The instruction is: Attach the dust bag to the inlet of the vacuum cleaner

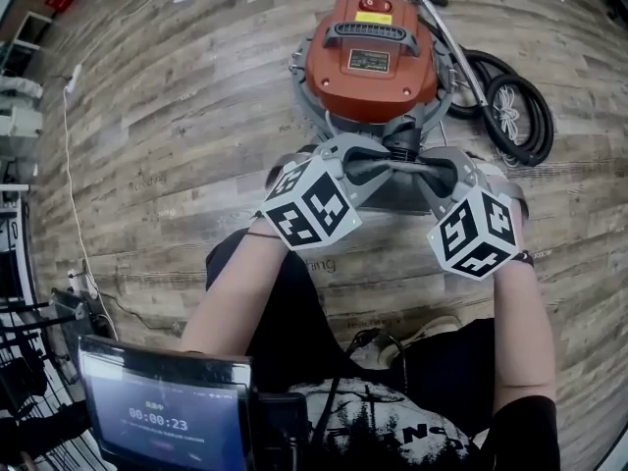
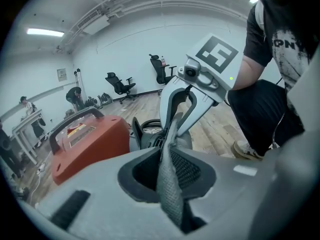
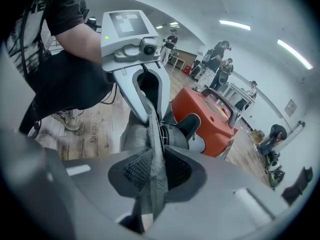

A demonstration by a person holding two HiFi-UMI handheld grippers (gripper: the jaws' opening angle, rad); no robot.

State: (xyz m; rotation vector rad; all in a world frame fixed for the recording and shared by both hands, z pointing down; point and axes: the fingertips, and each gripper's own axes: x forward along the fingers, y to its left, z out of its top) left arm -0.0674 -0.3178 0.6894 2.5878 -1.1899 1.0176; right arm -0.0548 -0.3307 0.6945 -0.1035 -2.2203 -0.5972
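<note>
Grey mesh dust bag (image 1: 392, 170) is stretched side to side at frame centre, with the left gripper (image 1: 345, 170) and right gripper (image 1: 444, 173) each clamped on one end of its mouth. On the orange vacuum cleaner (image 1: 371, 57) the inlet (image 1: 402, 146) sits just above the mouth, midway between both grippers, neither nearer, so the push looks to be up-frame

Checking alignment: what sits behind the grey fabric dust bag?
The dark ribbed inlet of the orange vacuum cleaner, behind the grey fabric dust bag; the inlet's mouth is covered.
</note>
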